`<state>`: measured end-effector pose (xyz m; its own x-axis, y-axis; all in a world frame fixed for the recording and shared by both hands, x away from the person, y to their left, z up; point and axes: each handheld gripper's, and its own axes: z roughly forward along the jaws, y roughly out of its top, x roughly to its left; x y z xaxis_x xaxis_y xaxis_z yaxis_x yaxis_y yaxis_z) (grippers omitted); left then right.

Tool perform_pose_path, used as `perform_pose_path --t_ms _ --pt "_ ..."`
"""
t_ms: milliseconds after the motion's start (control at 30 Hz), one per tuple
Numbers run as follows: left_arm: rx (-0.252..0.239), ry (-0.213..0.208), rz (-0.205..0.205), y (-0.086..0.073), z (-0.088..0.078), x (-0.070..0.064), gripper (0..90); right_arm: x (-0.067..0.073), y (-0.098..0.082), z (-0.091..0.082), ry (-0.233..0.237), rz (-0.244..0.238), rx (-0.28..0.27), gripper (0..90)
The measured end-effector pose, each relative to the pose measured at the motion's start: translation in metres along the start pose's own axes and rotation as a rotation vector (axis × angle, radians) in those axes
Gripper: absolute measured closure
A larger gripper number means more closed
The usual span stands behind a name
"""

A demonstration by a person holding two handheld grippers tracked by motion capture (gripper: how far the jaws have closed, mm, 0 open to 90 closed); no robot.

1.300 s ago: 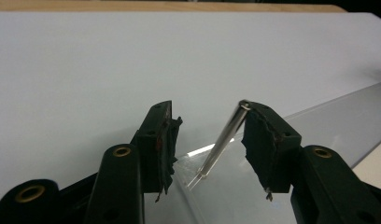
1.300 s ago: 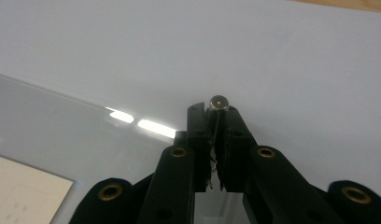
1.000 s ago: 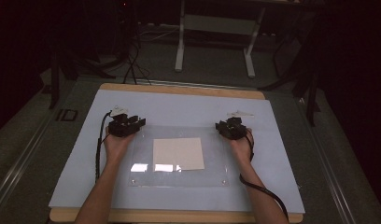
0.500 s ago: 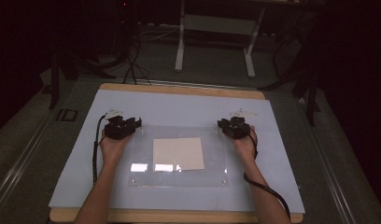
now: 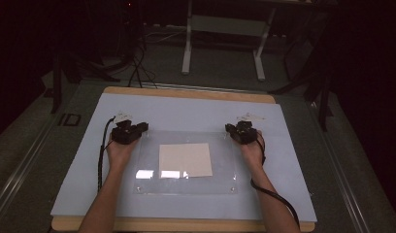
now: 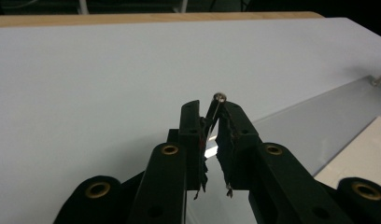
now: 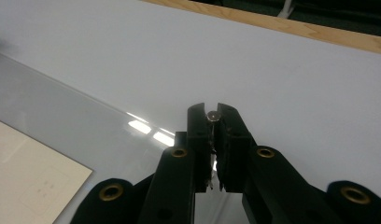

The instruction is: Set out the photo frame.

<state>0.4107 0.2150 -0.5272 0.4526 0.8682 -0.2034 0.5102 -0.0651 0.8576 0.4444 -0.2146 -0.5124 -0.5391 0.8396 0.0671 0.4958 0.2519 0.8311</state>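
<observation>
A pale blue mat (image 5: 196, 111) covers most of the wooden tabletop (image 5: 186, 93), whose bare edge shows along the far side and again at the near side. Beyond the table, on the dark floor, stands a white metal frame (image 5: 225, 29) with two legs, and black cables (image 5: 138, 68) run down to the floor left of it. A dark post (image 5: 56, 82) stands by the table's far left corner, with a small rectangular marking (image 5: 70, 119) on the floor just beside it.

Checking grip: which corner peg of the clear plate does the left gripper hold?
The small metal peg at the clear plate's far-left corner; the left gripper's jaws have just been closing onto it.
</observation>
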Motion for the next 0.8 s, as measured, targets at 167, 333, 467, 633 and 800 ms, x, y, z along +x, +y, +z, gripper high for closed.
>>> perform_pose_path --t_ms 167,333,467,633,800 --pt "-0.004 -0.002 0.004 0.0032 0.0029 -0.0024 81.4 0.0006 -0.0009 -0.0051 -0.003 0.010 0.001 85.0" --pt "-0.001 -0.012 -0.001 0.0041 0.0046 -0.0023 81.7 -0.0012 -0.0046 -0.0064 0.005 0.031 -0.006 84.8" --pt "0.004 -0.017 -0.011 0.0045 0.0051 -0.0012 81.7 -0.0026 -0.0050 -0.0059 0.014 0.031 -0.009 84.6" --pt "0.020 -0.026 -0.029 0.0069 0.0061 0.0007 81.7 -0.0042 -0.0039 -0.0050 0.025 0.040 0.000 84.6" --pt "0.038 -0.031 -0.059 0.0103 0.0087 0.0032 81.8 -0.0060 -0.0004 -0.0034 0.029 0.060 0.022 84.7"
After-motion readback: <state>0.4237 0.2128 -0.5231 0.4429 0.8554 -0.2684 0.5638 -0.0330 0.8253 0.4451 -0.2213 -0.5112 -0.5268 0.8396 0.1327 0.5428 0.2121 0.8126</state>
